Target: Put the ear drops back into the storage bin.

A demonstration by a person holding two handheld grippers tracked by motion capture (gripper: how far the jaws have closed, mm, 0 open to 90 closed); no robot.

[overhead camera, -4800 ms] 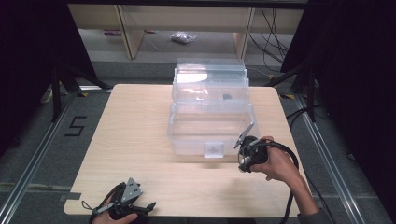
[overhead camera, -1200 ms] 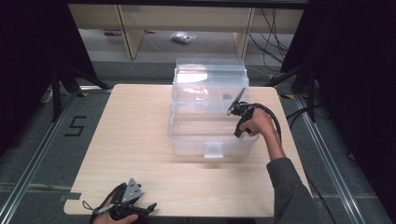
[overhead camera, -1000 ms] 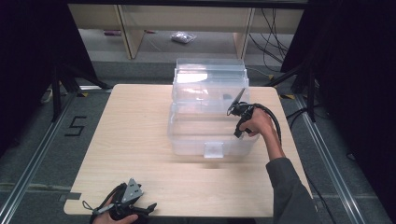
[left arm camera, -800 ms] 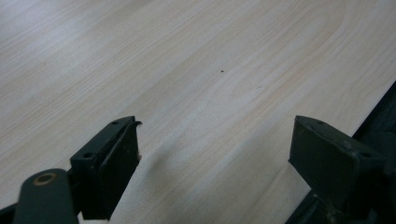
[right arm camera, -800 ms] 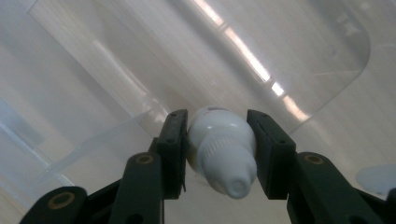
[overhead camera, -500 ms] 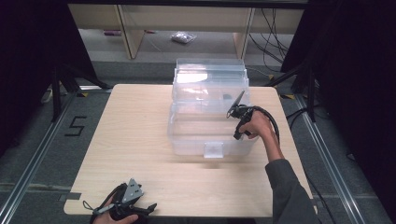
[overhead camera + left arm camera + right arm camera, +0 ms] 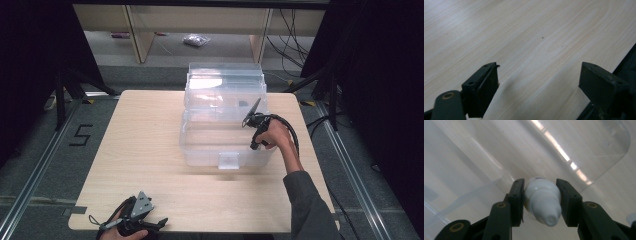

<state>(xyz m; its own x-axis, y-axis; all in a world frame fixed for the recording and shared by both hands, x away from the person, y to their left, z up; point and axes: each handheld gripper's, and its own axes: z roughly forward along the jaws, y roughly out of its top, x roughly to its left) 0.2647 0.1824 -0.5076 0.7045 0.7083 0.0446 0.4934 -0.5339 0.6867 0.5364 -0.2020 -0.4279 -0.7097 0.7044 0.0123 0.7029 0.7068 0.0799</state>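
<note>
I have the bottle (image 7: 542, 203) clamped in my right gripper (image 7: 541, 202), over the open bin (image 7: 225, 145).
Its fingers (image 7: 517, 200) press both sides of the white cap end; the clear bin sits mid-counter (image 7: 145, 135); my left gripper (image 7: 537, 87) rests at the counter's near edge, fingers (image 7: 485, 87) wide apart, nothing between them.

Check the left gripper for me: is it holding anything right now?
No. In the left gripper view the left gripper has its jaws wide apart with only the bare wooden table between them.
</note>
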